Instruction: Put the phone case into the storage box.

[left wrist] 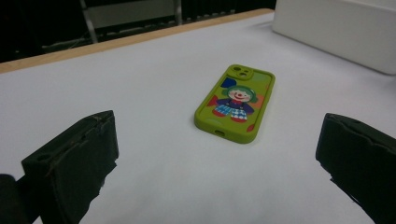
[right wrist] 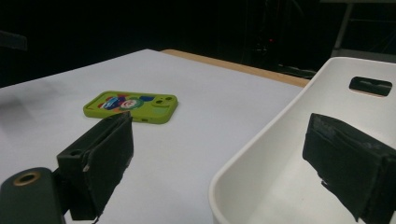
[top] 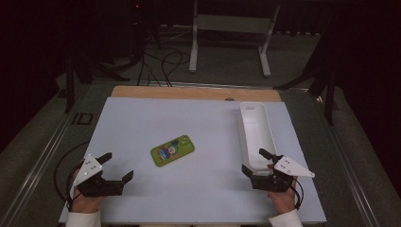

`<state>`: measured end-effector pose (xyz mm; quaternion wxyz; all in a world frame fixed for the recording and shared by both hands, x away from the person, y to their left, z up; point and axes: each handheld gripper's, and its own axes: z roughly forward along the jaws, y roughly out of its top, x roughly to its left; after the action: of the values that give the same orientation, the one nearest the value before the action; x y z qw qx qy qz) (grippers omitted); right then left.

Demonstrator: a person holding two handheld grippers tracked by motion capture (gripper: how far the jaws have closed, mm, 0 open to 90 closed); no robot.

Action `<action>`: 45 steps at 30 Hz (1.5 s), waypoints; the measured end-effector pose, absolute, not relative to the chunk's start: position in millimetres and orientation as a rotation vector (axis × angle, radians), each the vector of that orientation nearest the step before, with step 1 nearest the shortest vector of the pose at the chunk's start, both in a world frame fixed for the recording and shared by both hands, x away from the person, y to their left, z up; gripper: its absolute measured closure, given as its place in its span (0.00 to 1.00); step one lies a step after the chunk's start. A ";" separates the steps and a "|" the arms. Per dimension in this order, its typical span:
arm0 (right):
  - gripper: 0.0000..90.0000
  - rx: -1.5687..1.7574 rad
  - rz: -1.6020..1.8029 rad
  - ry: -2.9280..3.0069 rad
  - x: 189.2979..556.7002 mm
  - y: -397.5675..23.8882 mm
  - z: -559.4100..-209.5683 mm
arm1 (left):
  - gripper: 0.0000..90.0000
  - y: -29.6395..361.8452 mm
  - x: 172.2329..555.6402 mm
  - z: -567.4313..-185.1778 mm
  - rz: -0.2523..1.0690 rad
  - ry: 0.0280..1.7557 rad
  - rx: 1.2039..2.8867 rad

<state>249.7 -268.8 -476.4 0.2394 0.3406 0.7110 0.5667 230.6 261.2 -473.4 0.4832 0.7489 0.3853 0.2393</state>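
A green phone case (top: 172, 150) with a cartoon clown picture lies flat near the middle of the white table top (top: 189, 123). My left gripper (top: 117, 167) rests open at the front left, its jaws pointing toward the case (left wrist: 236, 104) with bare table between them. At the front right my right gripper (top: 254, 161) is open too, straddling the near end wall of a long white tray (top: 255, 132); one jaw is outside and one inside the tray (right wrist: 289, 140). The case (right wrist: 131, 107) lies off to its left. Neither gripper holds anything.
The long white tray runs front to back along the table's right side and looks empty. A wooden strip (top: 194, 93) edges the table's far side. Beyond it stand a white frame (top: 231, 33) and cables on a dark floor.
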 end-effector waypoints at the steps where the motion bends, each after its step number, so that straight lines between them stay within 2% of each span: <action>1: 0.10 0.930 1.551 1.944 249.8 -269.4 -475.5 | 0.00 259.3 232.4 -471.3 0.576 0.930 1.839; 20: 0.10 0.930 1.546 1.944 249.7 -270.6 -475.8 | 0.00 239.3 267.0 -452.5 0.558 0.886 1.976; 45: 0.10 0.943 1.544 1.945 249.9 -270.5 -475.8 | 0.00 214.5 311.5 -447.6 0.509 0.865 2.161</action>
<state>249.9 -270.5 -475.8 0.2403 0.3446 0.7107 0.5643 311.5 214.5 -447.6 0.3705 0.8423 0.3374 0.1983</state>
